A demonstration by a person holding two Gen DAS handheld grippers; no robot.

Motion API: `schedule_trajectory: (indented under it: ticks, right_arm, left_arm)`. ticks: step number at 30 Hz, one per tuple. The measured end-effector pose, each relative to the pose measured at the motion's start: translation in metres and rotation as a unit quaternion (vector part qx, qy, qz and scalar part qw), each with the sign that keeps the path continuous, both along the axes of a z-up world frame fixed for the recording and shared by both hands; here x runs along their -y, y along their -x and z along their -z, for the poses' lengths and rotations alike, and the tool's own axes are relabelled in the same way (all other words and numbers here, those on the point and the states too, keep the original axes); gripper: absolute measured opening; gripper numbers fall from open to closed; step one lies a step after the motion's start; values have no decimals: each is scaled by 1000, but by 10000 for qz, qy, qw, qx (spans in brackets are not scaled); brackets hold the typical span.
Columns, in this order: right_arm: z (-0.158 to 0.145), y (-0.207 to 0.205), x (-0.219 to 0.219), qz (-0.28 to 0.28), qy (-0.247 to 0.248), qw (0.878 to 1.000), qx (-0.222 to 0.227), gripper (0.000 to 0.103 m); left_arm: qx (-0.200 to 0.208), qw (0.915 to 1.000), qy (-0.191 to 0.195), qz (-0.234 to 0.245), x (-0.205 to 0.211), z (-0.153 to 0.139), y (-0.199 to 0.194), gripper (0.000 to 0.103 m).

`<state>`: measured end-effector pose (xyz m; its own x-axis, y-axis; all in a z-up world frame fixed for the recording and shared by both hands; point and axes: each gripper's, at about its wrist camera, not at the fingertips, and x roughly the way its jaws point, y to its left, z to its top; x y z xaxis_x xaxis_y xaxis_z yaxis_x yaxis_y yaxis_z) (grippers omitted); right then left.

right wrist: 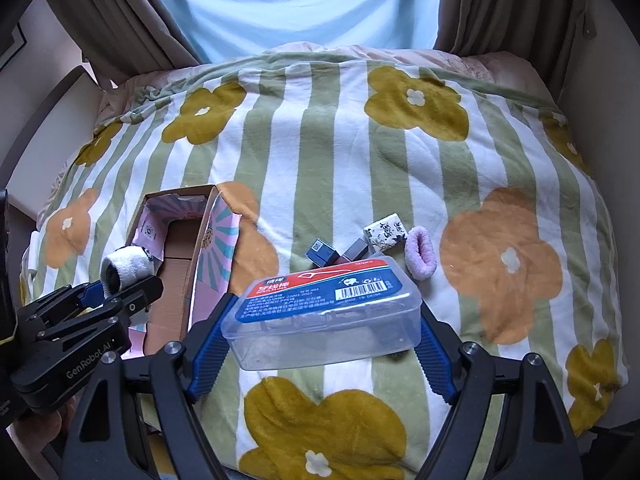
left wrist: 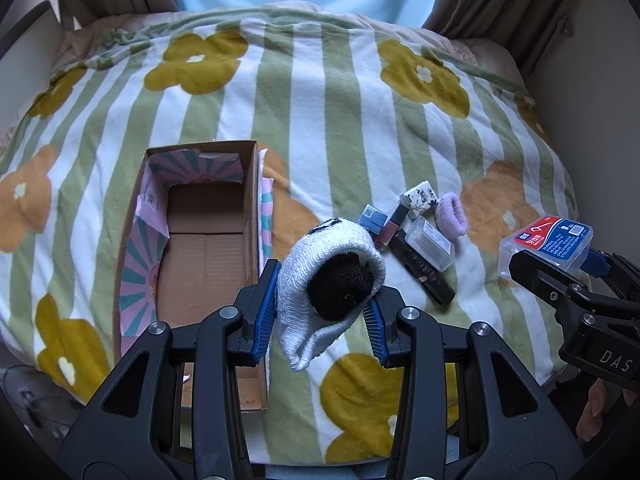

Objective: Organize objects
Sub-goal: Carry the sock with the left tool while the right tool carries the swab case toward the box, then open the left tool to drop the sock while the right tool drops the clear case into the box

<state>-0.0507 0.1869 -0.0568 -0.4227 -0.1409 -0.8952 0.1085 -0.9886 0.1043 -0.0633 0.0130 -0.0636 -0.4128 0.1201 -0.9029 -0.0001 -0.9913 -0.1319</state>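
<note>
My left gripper (left wrist: 322,312) is shut on a rolled white and black sock (left wrist: 332,276), held above the blanket just right of an open cardboard box (left wrist: 208,240). It also shows in the right wrist view (right wrist: 128,270), over the box (right wrist: 176,264). My right gripper (right wrist: 324,332) is shut on a clear plastic floss-pick box with a red and blue label (right wrist: 324,312), raised above the blanket; it shows at the right in the left wrist view (left wrist: 544,248).
On the striped flower blanket (left wrist: 320,120) lie a small blue box (left wrist: 372,216), a lip gloss (left wrist: 394,222), a clear case (left wrist: 430,244), a dark flat bar (left wrist: 424,276), a patterned white pack (left wrist: 420,198) and a lilac hair tie (left wrist: 452,214). Curtains hang behind.
</note>
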Motion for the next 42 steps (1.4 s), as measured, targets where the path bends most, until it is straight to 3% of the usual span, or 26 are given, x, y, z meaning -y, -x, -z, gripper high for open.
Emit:
schedule_trajectory:
  ticks: [11, 22, 29, 42]
  right_arm:
    - [1, 24, 82, -1065, 94, 9943, 15, 79]
    - [42, 61, 184, -2396, -92, 9701, 378, 79]
    - [97, 91, 244, -3191, -338, 9450, 633, 79]
    - [191, 121, 308, -4659, -528, 8777, 985, 79]
  left_arm:
    - [107, 9957, 91, -912, 77, 3, -23, 35]
    - [638, 9780, 3, -1988, 148, 54, -48, 35]
    - [1026, 9647, -162, -2419, 164, 104, -45, 35]
    - [1424, 9610, -278, -2355, 149, 177, -2, 35]
